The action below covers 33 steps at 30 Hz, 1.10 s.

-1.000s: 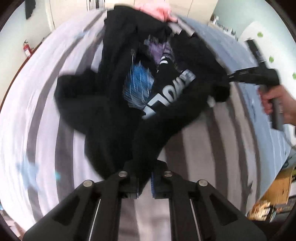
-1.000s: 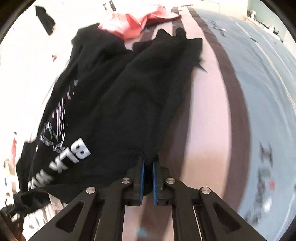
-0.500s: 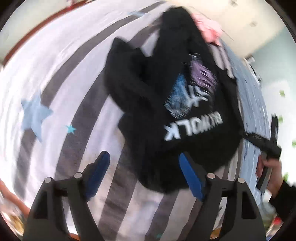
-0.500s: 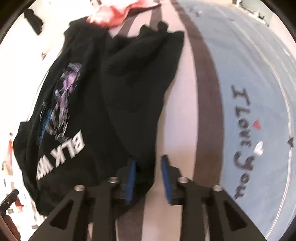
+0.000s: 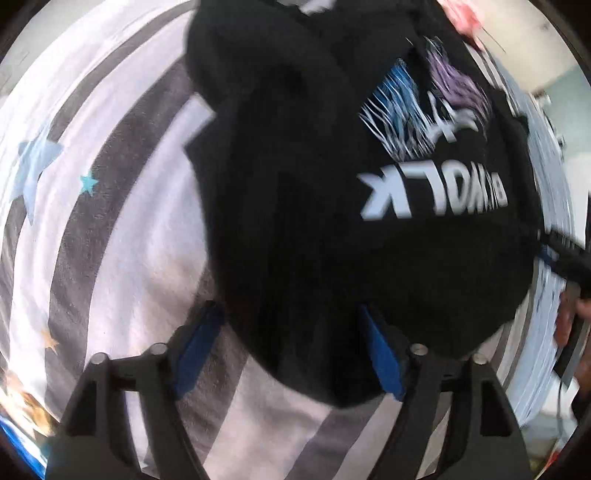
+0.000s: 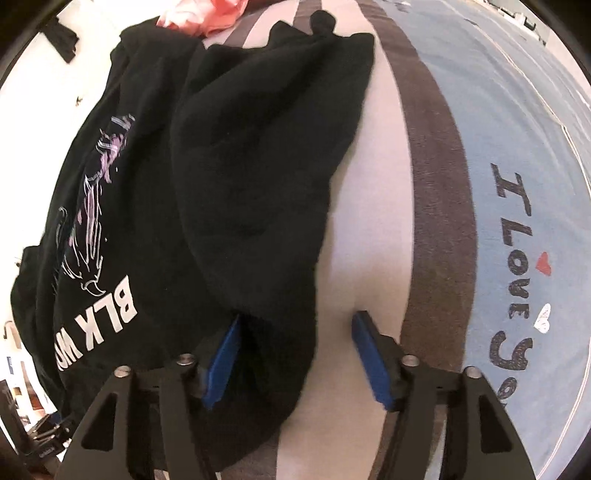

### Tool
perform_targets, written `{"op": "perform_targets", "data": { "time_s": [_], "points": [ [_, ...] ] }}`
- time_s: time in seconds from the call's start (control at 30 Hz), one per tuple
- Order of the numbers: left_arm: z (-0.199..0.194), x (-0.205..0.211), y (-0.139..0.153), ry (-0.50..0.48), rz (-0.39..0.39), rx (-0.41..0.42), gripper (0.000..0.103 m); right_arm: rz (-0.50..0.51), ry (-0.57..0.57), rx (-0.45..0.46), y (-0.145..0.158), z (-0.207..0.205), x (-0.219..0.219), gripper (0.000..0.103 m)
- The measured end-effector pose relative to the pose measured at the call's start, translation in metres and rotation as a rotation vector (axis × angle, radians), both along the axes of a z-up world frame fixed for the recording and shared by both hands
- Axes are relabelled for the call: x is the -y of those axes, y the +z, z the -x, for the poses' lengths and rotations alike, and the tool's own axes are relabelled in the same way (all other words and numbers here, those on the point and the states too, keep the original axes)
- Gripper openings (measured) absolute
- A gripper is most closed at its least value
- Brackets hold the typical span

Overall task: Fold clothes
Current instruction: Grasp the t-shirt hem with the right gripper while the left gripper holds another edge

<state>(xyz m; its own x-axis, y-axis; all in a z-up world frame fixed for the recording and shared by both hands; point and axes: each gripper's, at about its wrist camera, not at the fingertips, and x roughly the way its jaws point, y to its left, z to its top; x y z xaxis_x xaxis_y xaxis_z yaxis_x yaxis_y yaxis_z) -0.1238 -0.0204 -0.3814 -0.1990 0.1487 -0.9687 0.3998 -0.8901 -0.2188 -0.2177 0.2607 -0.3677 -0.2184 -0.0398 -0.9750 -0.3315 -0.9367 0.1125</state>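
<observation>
1. The bed, under a sheet of grey and white stripes, carries everything.
2. The black sweatshirt lies crumpled across the stripes, white lettering and a blue and purple print facing up.
3. A pink garment sits at its far end.
4. My left tongs are spread wide, grasping nothing, the sweatshirt's near edge between their blue pads.
5. My right tongs are wide too, straddling a fold.

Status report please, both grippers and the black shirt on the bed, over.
Left gripper open. Right gripper open. Black printed cotton T-shirt lies bunched on the striped bedsheet, unheld. Pink garment beyond it.
</observation>
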Motion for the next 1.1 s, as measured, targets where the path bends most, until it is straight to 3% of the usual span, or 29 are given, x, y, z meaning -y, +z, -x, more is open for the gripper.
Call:
{"op": "perform_targets", "data": {
  "time_s": [0.07,0.1,0.17,0.2,0.23,0.4,0.47,0.57,0.67,0.7,0.77,0.87,0.93,1.0,1.03,1.07,1.1],
  "points": [
    [0.001,0.007,0.004,0.011,-0.004,-0.014,0.016,-0.002,0.008,0.009,-0.004,0.003,0.002,0.061],
    [0.002,0.010,0.006,-0.002,-0.018,-0.017,0.013,0.002,0.005,0.005,-0.004,0.002,0.000,0.057],
    [0.001,0.016,0.015,-0.019,-0.031,-0.033,0.011,0.026,-0.002,-0.016,0.000,-0.001,-0.006,0.031],
    [0.000,0.019,0.021,-0.025,-0.032,-0.047,0.010,0.050,0.000,-0.030,0.003,-0.003,-0.009,0.008],
    [-0.001,0.022,0.028,-0.028,-0.030,-0.061,0.010,0.077,0.003,-0.039,0.006,-0.005,-0.011,0.003],
    [-0.013,0.063,0.060,0.029,0.048,-0.116,0.009,0.142,0.067,-0.074,0.026,-0.020,0.007,0.003],
    [-0.016,0.076,0.059,0.069,0.072,-0.111,0.009,0.159,0.082,-0.069,0.030,-0.030,0.022,0.003],
    [-0.011,0.076,0.050,0.049,0.073,-0.096,0.009,0.167,0.084,-0.048,0.026,-0.033,0.033,0.003],
    [-0.007,0.068,0.037,0.031,0.047,-0.072,0.011,0.191,-0.005,-0.027,0.011,-0.037,0.037,0.008],
    [-0.006,0.067,0.032,0.044,0.037,-0.063,0.016,0.204,-0.041,-0.019,0.008,-0.043,0.030,0.012],
    [-0.005,0.065,0.020,0.074,0.012,-0.043,0.042,0.215,-0.086,-0.013,0.004,-0.055,0.018,0.015],
    [-0.005,0.059,0.007,0.094,-0.002,-0.034,0.050,0.191,-0.062,-0.028,0.003,-0.053,0.022,0.025],
    [-0.003,0.054,0.005,0.077,0.017,-0.049,0.050,0.147,-0.015,-0.030,0.005,-0.049,0.029,0.028],
    [0.000,0.053,0.007,0.068,0.022,-0.071,0.044,0.102,0.011,-0.033,0.005,-0.043,0.032,0.028],
    [0.001,0.053,0.008,0.064,0.020,-0.080,0.026,0.099,-0.001,-0.039,0.006,-0.041,0.029,0.026],
    [0.003,0.052,0.009,0.047,0.015,-0.085,0.014,0.097,-0.012,-0.045,0.006,-0.039,0.027,0.025],
    [0.006,0.050,0.011,0.022,0.012,-0.087,0.011,0.117,-0.039,-0.051,0.006,-0.038,0.022,0.025]
  ]
}}
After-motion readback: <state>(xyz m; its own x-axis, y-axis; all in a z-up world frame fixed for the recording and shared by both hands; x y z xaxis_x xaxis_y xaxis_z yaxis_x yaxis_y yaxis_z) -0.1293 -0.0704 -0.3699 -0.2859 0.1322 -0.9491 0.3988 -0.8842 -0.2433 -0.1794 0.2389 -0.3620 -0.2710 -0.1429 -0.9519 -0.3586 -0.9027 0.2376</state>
